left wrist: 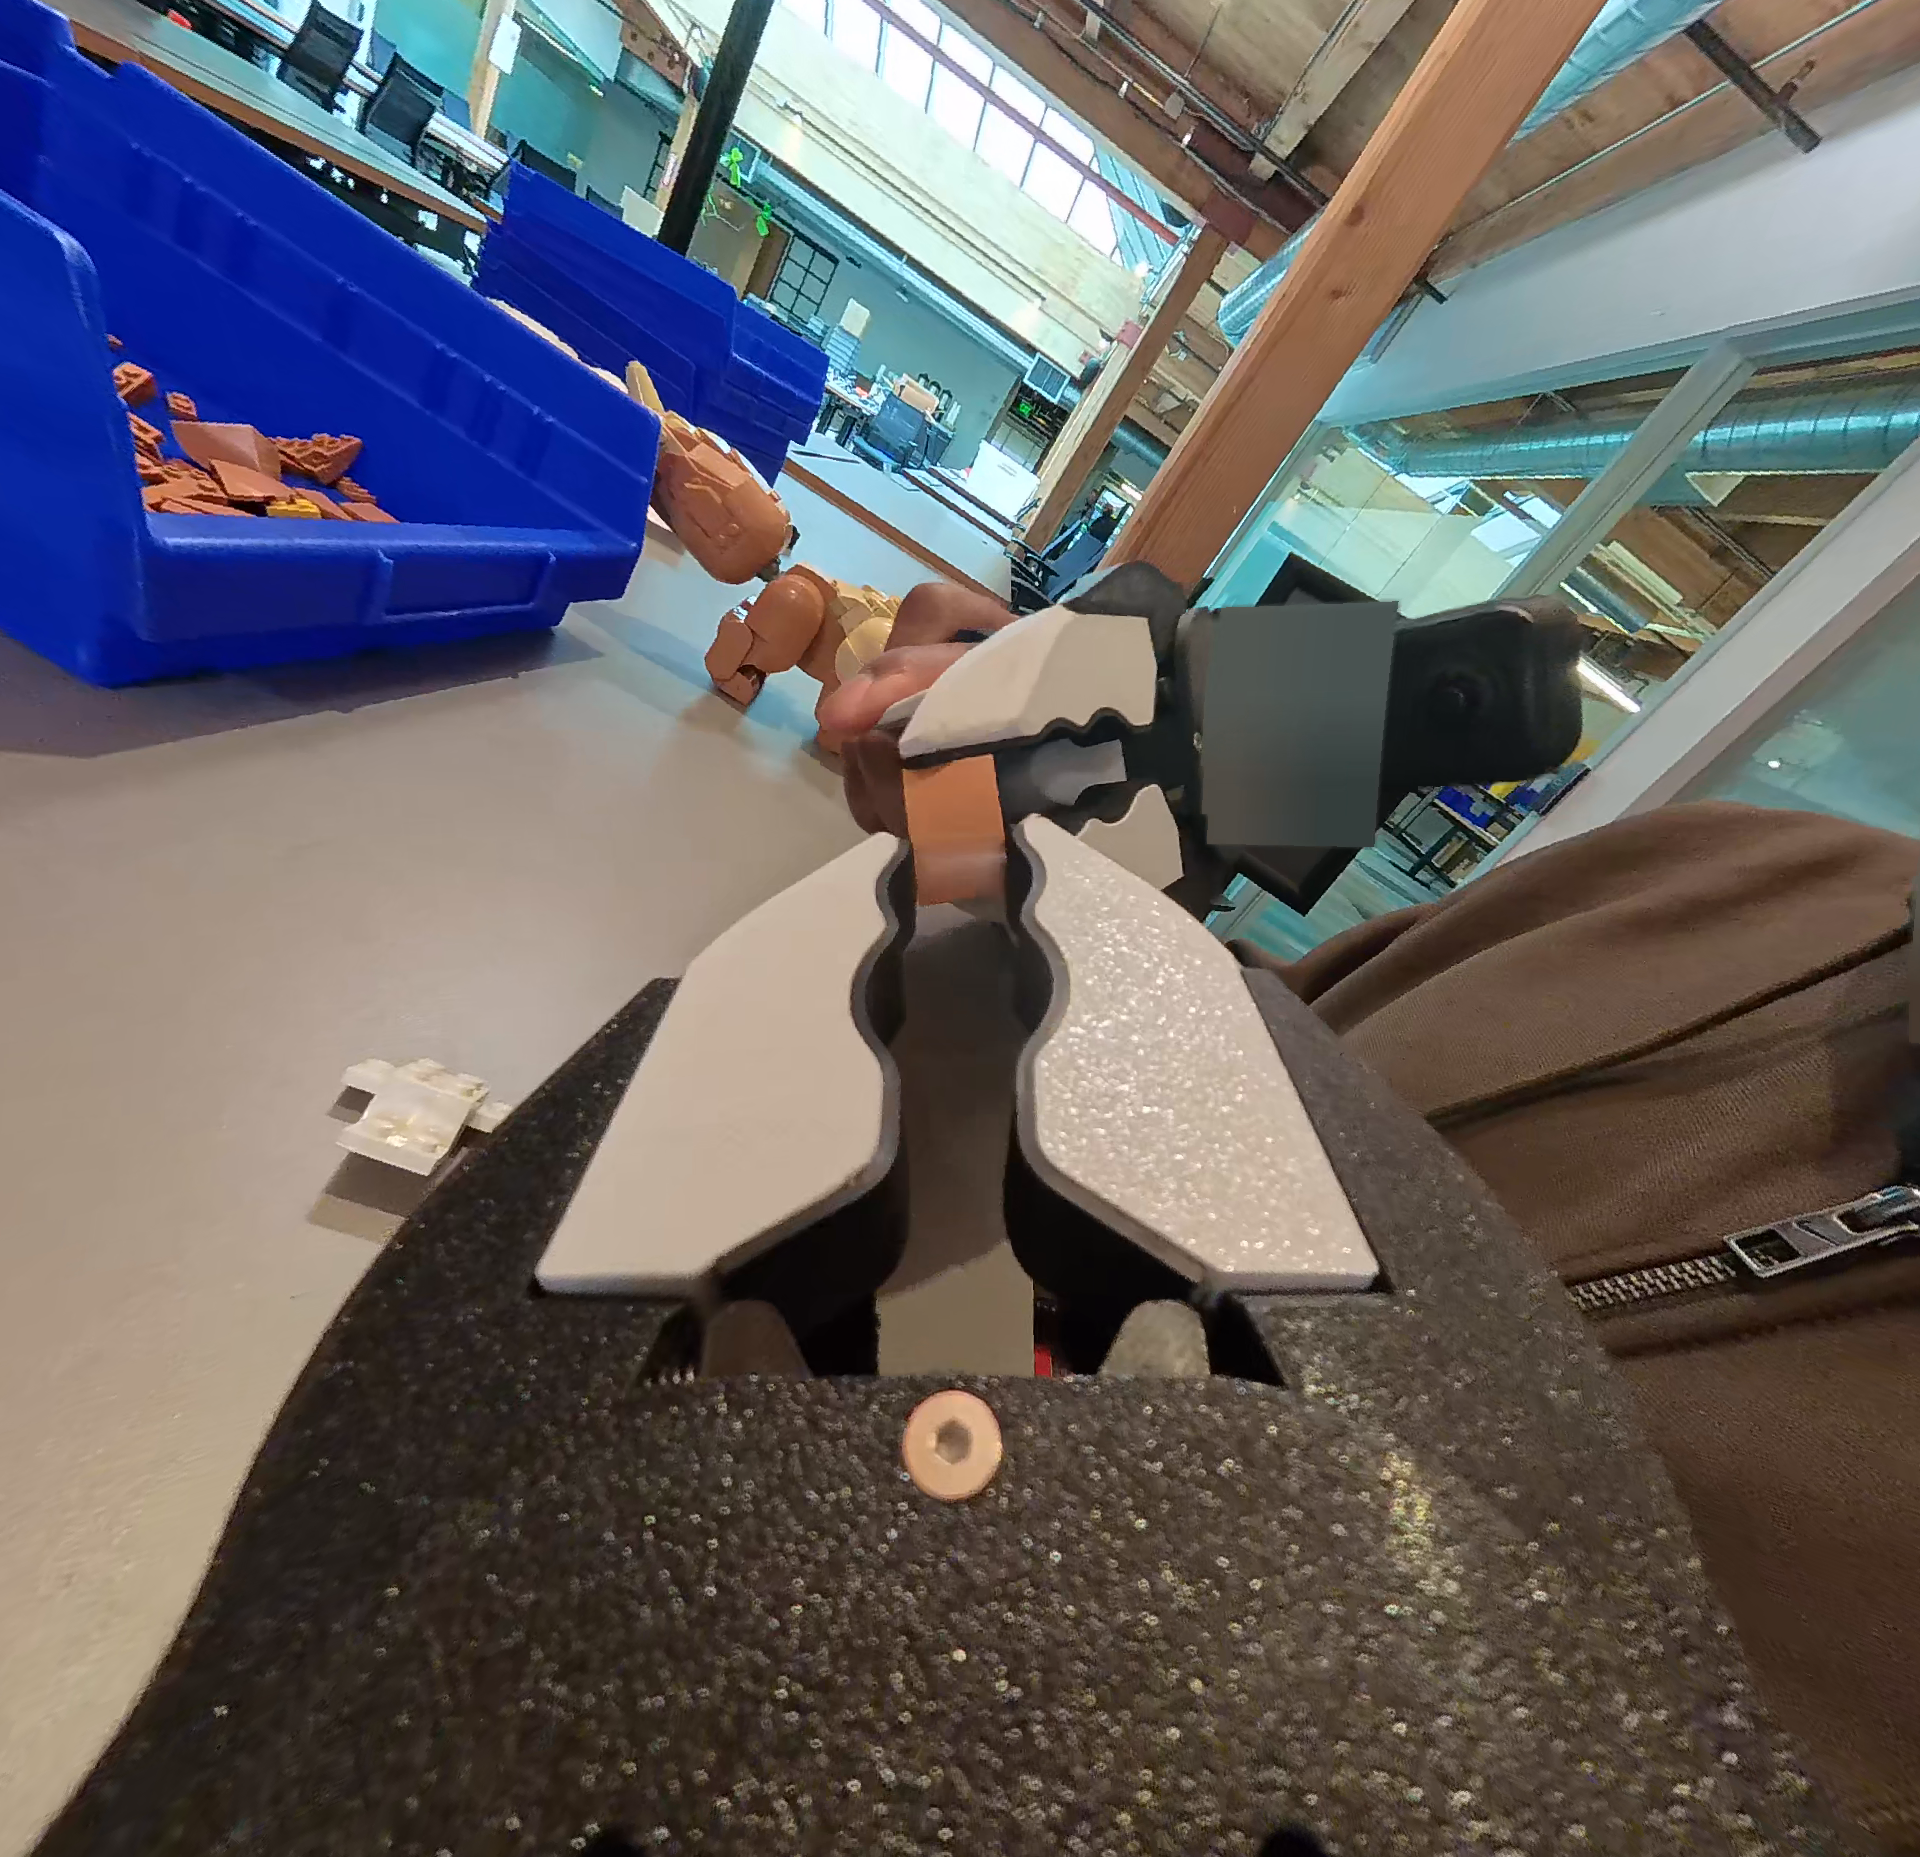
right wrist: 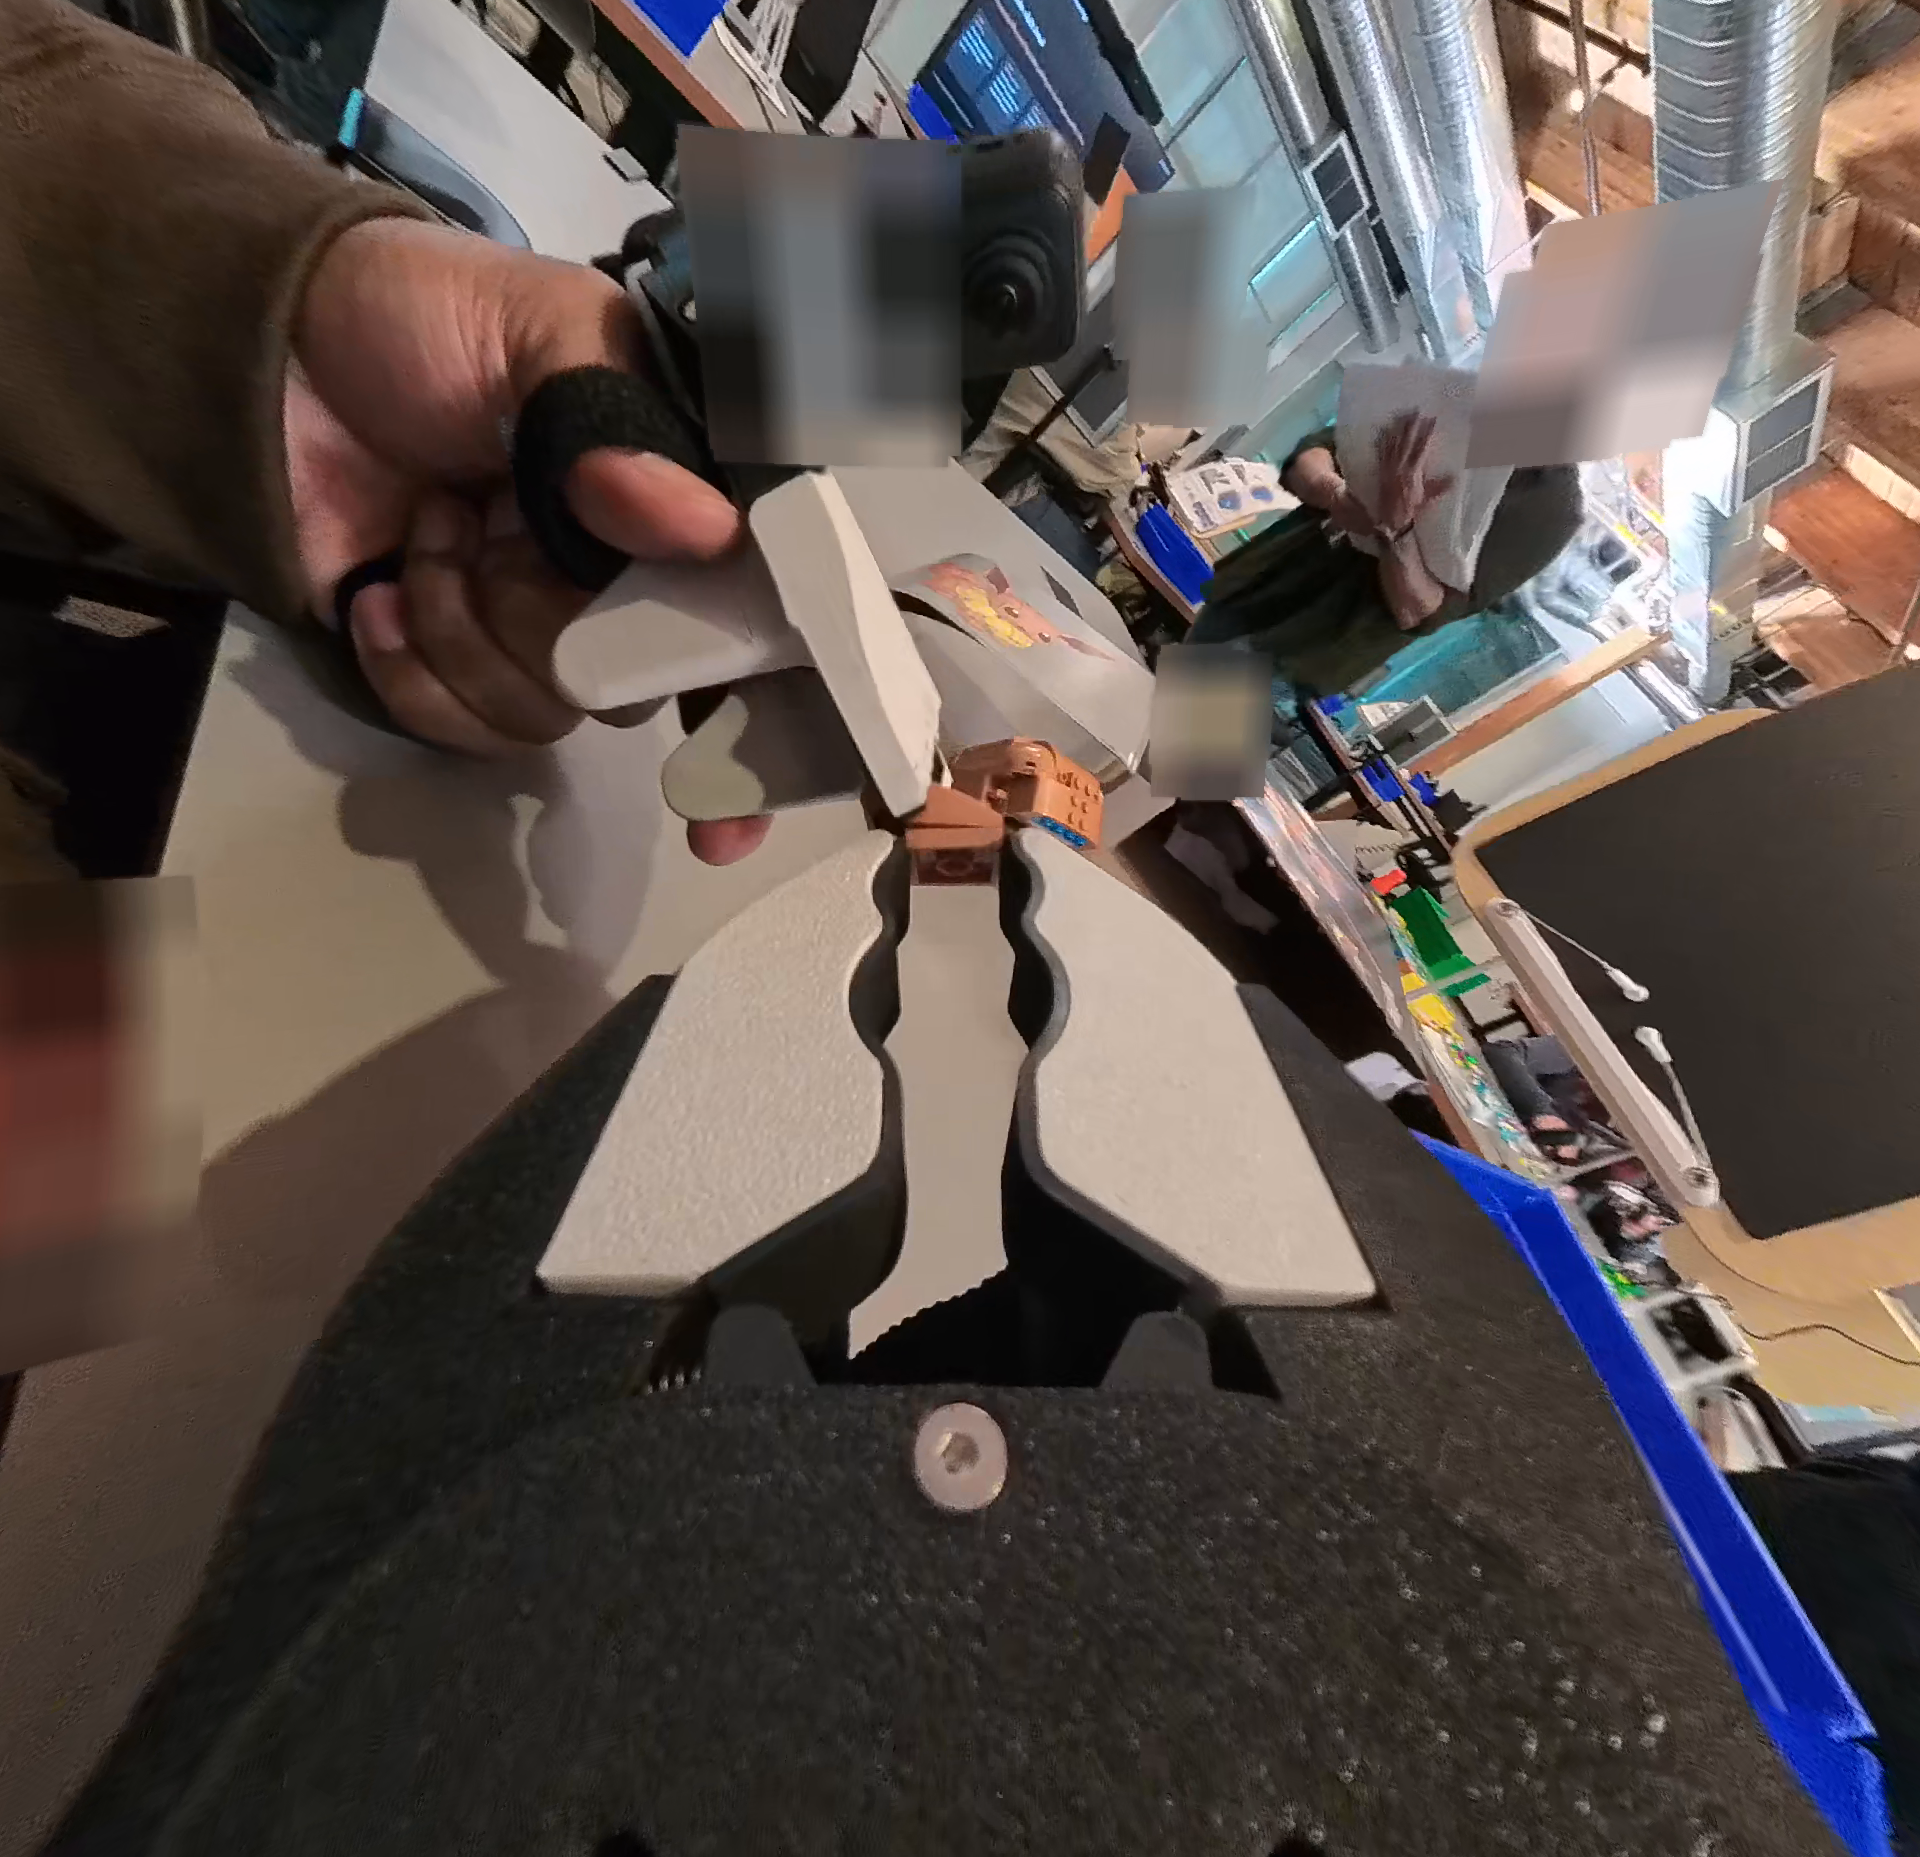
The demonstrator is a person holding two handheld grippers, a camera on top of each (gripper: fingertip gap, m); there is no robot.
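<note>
Between the two sets of grey fingertips, a small brown brick piece [left wrist: 954, 833] is being gripped above the grey table [left wrist: 312, 872]. The left gripper [left wrist: 961, 877] is clamping the lower end of this piece, its jaws drawn close on either side. The right gripper [left wrist: 951, 758] is reaching in from the right and is pinching the upper end of what seems to be the same piece, though its far side is hidden in the left wrist view. From the right wrist view, the right gripper [right wrist: 951, 867] is squeezing a dark brown block joined to a cluster of orange-brown bricks [right wrist: 1023, 784], and the left gripper's finger is pressing against that cluster from above. A hand [right wrist: 457, 477] in a brown sleeve is working the left gripper's handle. Farther out on the table, a tan and brown brick figure [left wrist: 769, 581] is lying beside a blue bin [left wrist: 312, 436] containing loose brown bricks [left wrist: 234, 472]. A white brick piece [left wrist: 410, 1111] is sitting near the left gripper's body.
</note>
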